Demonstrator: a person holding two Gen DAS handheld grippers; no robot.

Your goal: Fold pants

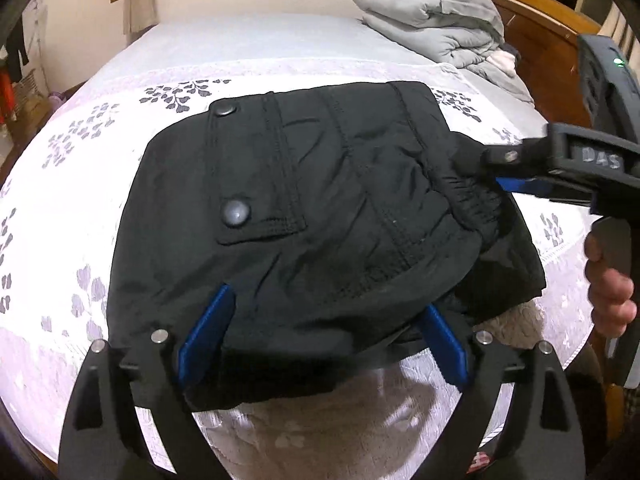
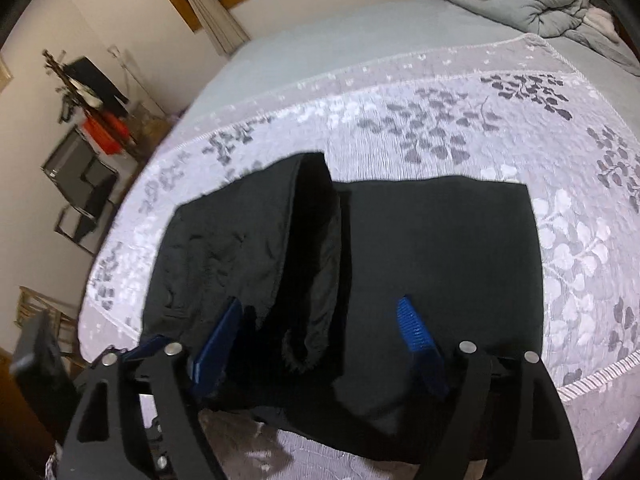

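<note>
Both the left gripper (image 1: pixel 320 320) and right gripper (image 2: pixel 322 322) stand wide open, gripping nothing, folded black pants (image 1: pixel 304 184) lying loose between their fingers.

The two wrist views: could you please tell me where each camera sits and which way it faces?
Left wrist: on the left gripper, angled down at the folded black pants; the right gripper and a hand show.
Right wrist: on the right gripper, angled down over the pants; the left gripper's edge shows.
Shared: pants, floral bedspread, grey folded duvet.
</note>
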